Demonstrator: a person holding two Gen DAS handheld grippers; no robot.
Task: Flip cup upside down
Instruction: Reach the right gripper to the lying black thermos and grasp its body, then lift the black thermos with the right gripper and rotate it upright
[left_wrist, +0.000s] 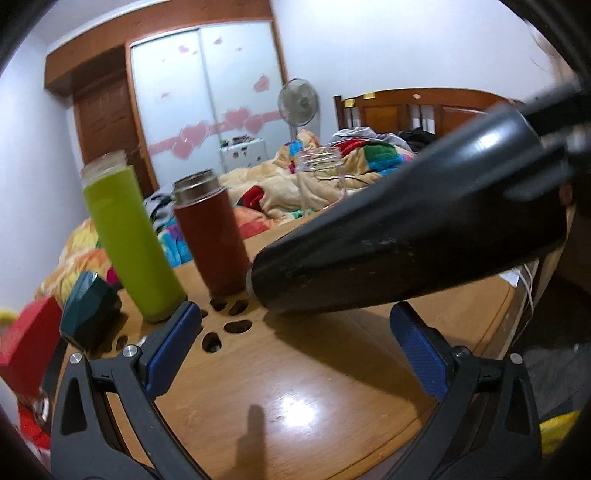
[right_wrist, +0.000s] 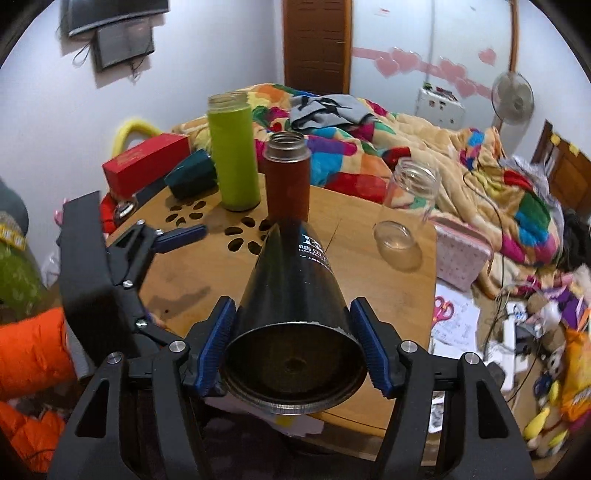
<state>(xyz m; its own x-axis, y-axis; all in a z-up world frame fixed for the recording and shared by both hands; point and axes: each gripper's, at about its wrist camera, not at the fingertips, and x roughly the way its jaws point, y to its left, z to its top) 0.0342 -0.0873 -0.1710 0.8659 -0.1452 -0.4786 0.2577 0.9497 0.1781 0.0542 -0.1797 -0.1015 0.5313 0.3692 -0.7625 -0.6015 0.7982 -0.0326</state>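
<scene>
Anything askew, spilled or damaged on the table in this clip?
No spill shows. The black cup lies tilted, clamped in the right gripper, mid-flip rather than misplaced. Its paint looks chipped along the side. The green bottle, brown flask and glass jar stand upright and lidless.

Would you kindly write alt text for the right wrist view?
The right gripper clamps a black cup lying tilted, base toward the camera, over a wooden table. Behind stand a green bottle, brown flask and clear jar.
</scene>
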